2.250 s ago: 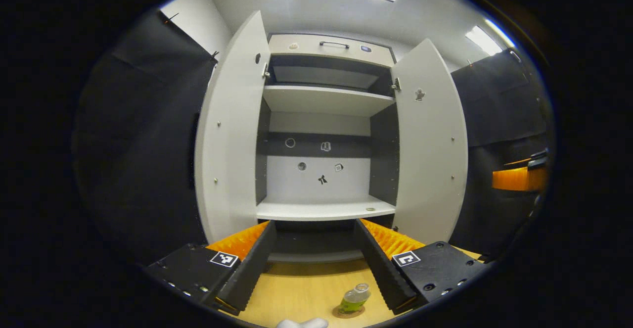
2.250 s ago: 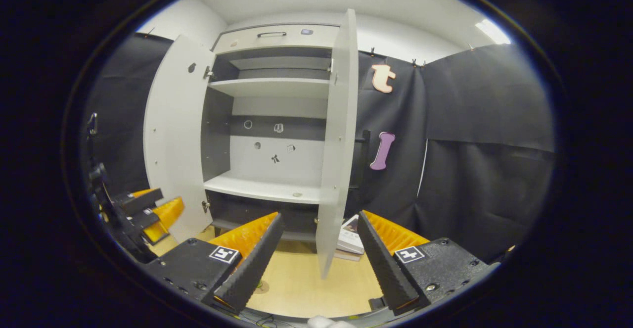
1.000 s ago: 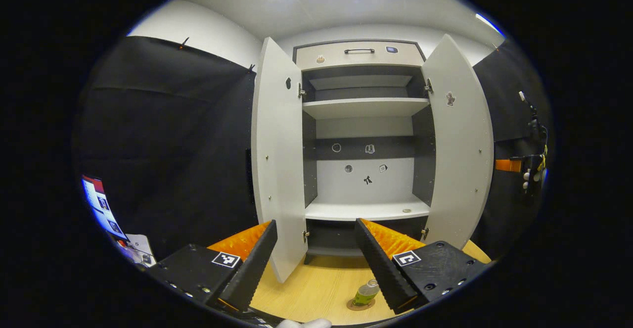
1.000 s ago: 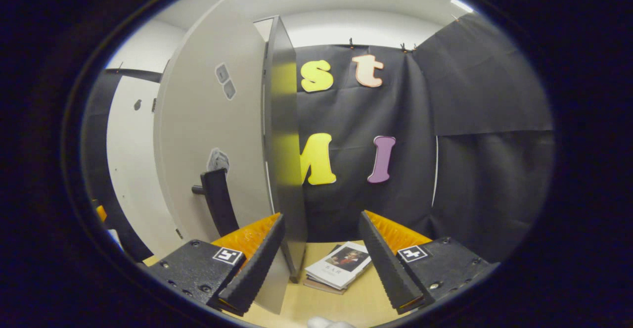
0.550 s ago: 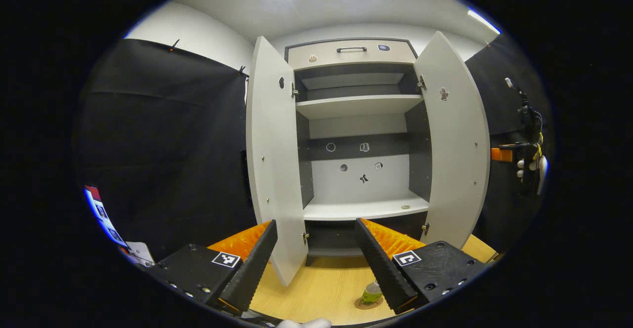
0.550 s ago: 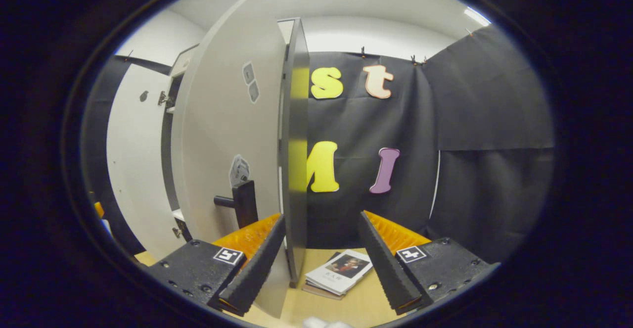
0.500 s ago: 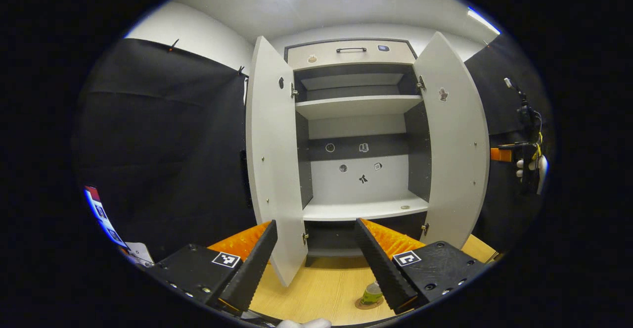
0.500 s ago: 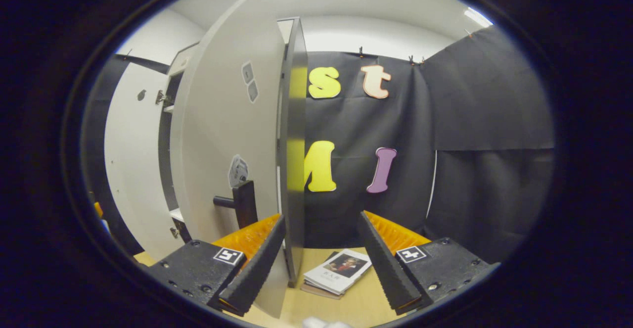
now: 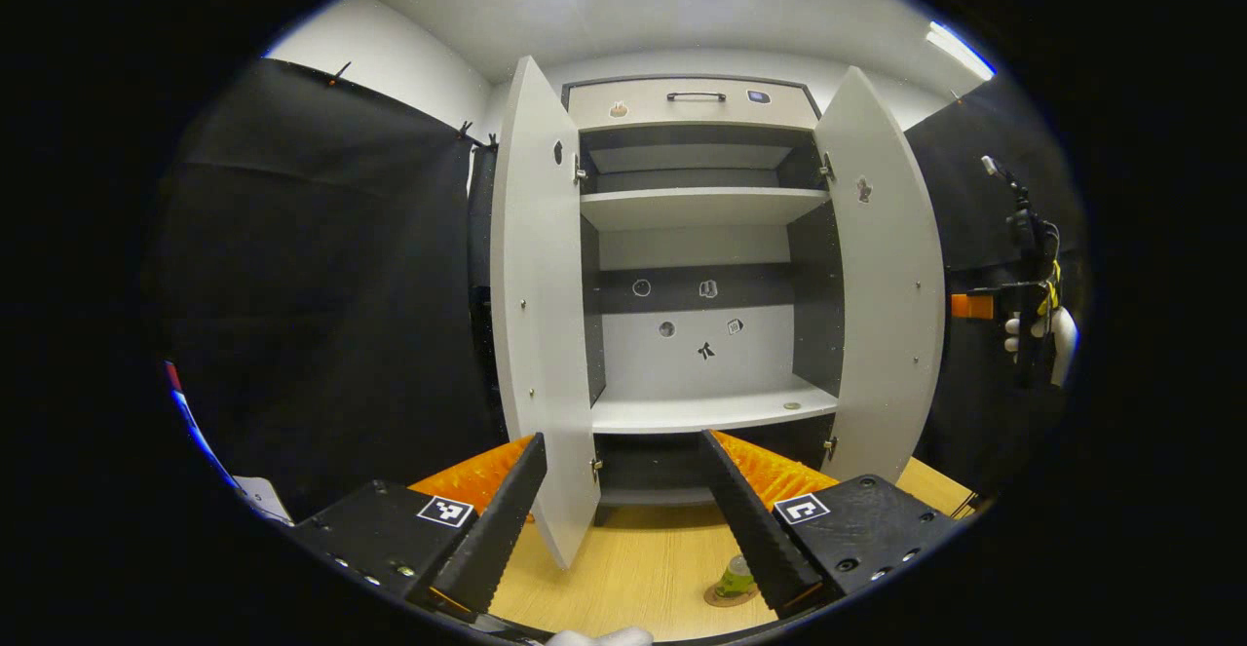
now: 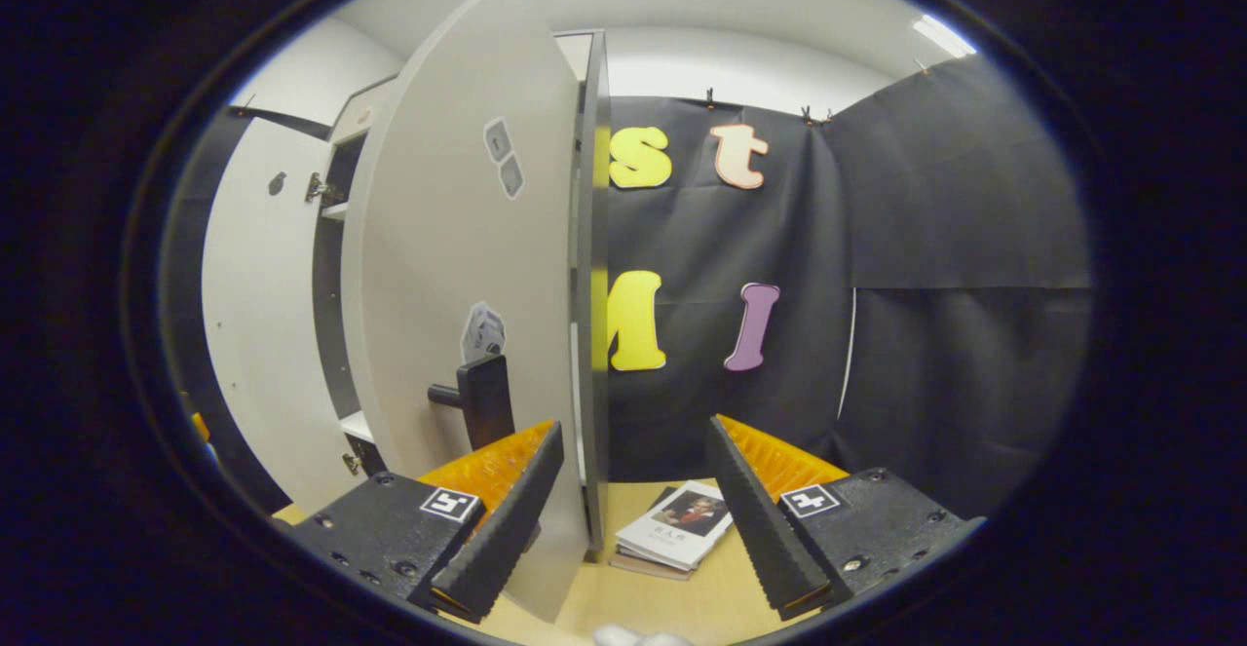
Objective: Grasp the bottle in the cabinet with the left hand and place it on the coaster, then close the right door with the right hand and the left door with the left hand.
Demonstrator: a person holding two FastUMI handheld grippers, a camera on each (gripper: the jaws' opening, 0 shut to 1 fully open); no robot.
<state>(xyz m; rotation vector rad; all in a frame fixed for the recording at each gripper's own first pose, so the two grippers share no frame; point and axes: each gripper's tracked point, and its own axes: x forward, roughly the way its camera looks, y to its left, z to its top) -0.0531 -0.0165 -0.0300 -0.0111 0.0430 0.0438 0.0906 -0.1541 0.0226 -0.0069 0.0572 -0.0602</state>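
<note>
The left gripper (image 9: 619, 510) hangs wide apart, holding nothing, facing the cabinet (image 9: 697, 266) with both doors open. The bottle (image 9: 736, 578) stands on the coaster (image 9: 721, 597), low beside its right finger on the wooden surface (image 9: 633, 568). The right gripper (image 10: 633, 505), also wide and holding nothing, straddles the right door (image 10: 468, 266) edge, handle (image 10: 482, 400) just left; 1 booklet (image 10: 677, 524) lies beyond.

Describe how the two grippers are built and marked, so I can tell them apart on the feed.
Left gripper and right gripper look alike: two long fingers with ridged inner faces on black blocky bases. Each base carries a square black-and-white tag, with differing patterns. In the left gripper view, a white-gloved hand grips the far gripper.
</note>
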